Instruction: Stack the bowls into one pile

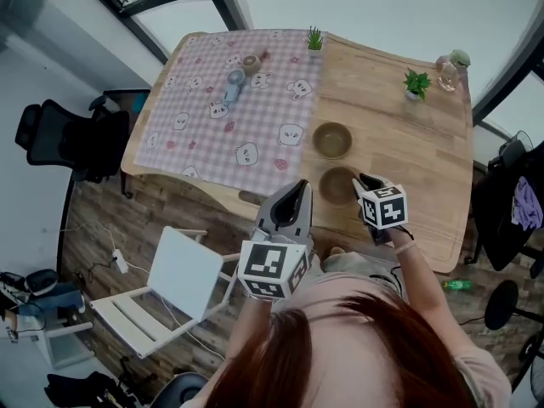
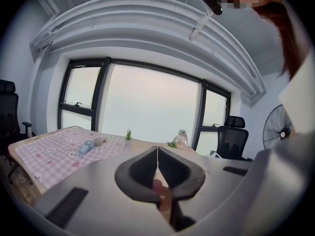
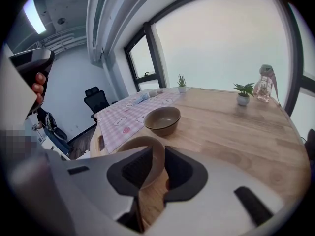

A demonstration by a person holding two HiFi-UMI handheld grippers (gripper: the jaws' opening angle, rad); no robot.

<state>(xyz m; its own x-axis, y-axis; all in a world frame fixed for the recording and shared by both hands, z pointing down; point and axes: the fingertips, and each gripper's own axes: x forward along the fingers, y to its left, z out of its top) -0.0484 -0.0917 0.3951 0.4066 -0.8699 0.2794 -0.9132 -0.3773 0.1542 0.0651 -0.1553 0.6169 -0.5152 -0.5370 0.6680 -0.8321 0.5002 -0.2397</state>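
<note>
The left tool (image 2: 157, 156), jaws pressed together on nothing, hangs well short of the far bowl (image 1: 332, 139). The right tool (image 3: 158, 167) pinches the rim of the near bowl (image 3: 139, 142), which sits on the surface (image 1: 399, 143) just before the far bowl. Such a one-sided rim grip may let it tilt or slip, knocking the far bowl aside.

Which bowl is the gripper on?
The near bowl: its rim is between the right gripper's jaws. The far bowl stands apart, untouched.
</note>
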